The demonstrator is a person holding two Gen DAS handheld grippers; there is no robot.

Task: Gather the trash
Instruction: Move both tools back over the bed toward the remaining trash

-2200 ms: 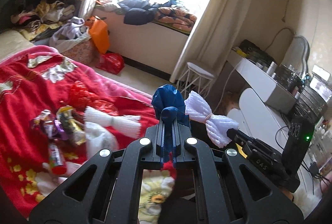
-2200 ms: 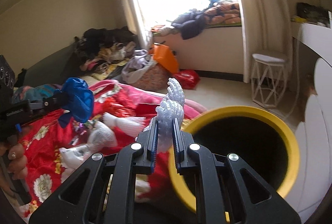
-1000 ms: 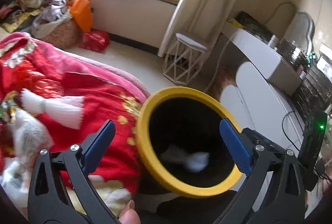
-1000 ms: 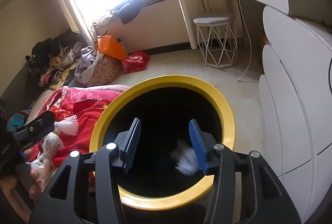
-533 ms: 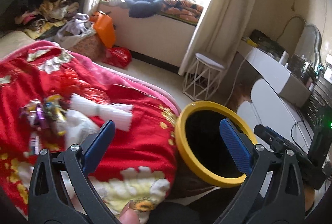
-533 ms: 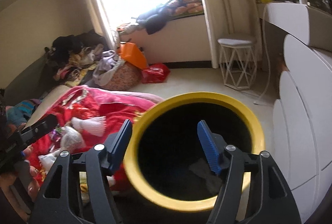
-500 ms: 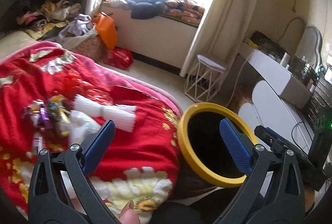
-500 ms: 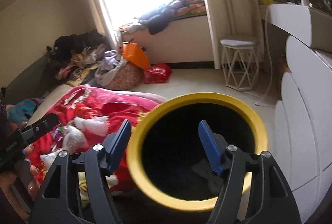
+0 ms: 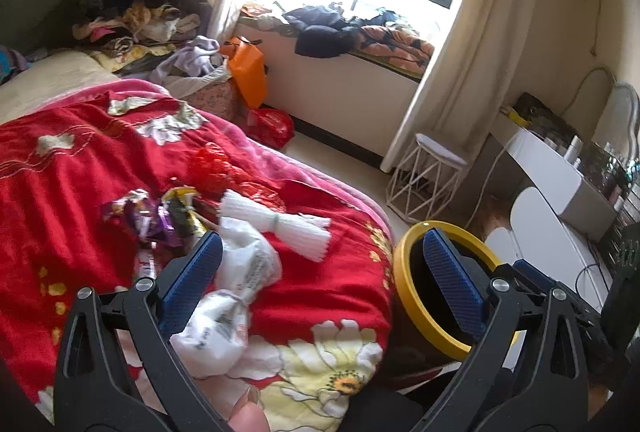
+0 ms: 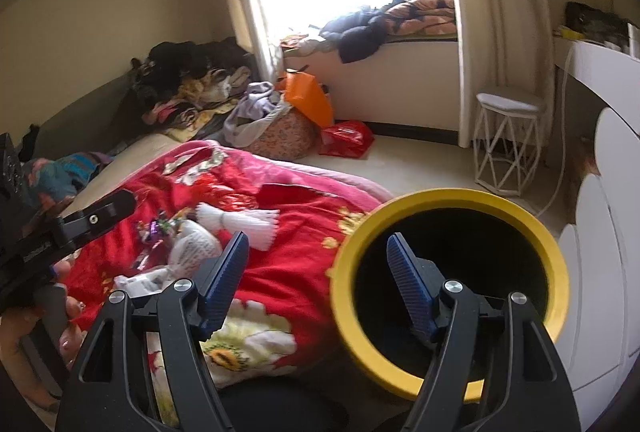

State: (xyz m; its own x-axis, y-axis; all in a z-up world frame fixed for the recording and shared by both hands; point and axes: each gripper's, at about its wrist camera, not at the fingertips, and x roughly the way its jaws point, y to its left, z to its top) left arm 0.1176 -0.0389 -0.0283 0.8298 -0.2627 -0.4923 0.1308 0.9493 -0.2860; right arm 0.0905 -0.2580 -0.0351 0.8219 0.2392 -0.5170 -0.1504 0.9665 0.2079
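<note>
- the bed [image 9: 48, 168] fills the left of both views, covered by a red flowered blanket [image 9: 320, 296] that hangs over its near edge.
- a yellow-rimmed trash bin [image 10: 558, 260] stands on the floor just beside the blanket's edge; its inside is dark and what it holds cannot be made out.
- a white wire stool [image 9: 430, 176] stands by the curtain, beyond the bin.
- the left gripper [image 9: 320, 272] hovers over the blanket's near edge with its jaws wide apart and nothing between them.
- the right gripper [image 10: 316, 272] hangs over the gap between blanket and bin; its jaws are opening and nothing is between them.
- the trash lies on the blanket, left of the bin: a crumpled white plastic bag [image 9: 240, 272] is nearest the left gripper.
- a white foam net sleeve [image 9: 276, 222], pinched in the middle, lies just beyond the bag.
- shiny purple and yellow snack wrappers [image 9: 160, 216] lie to the left of the sleeve.
- a crumpled red wrapper [image 9: 212, 168] lies farther up the blanket.
</note>
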